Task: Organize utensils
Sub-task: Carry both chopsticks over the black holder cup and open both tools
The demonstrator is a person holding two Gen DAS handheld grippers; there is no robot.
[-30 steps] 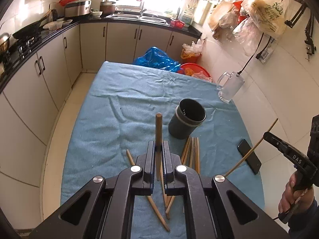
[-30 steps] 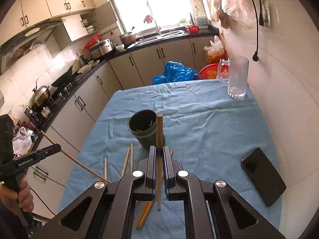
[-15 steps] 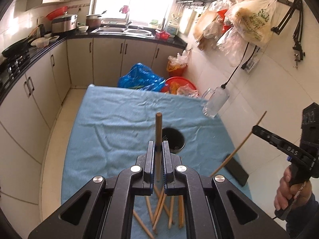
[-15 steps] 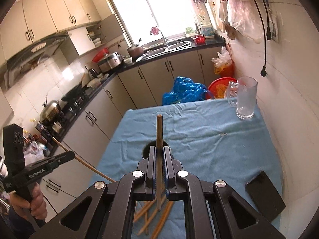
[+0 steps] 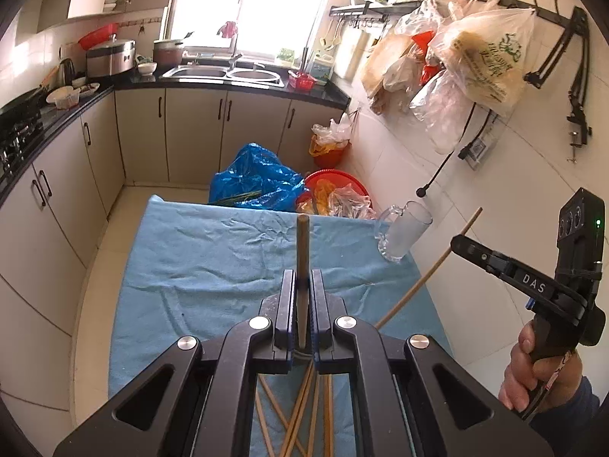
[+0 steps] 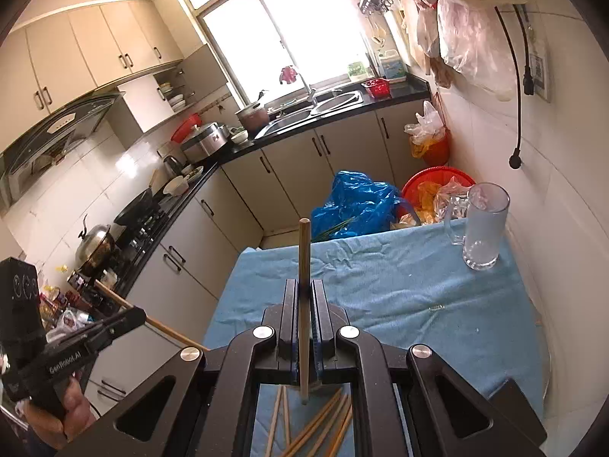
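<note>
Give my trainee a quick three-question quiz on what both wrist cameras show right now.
1. True or false: the left gripper is shut on a chopstick.
2. What does the right gripper hold? A) a spoon B) a chopstick C) nothing
3. Fill in: the loose chopsticks lie on the ____ tablecloth, and the glass mug stands near its far corner by the wall.

Key: 1 true; 2 B; 3 blue.
</note>
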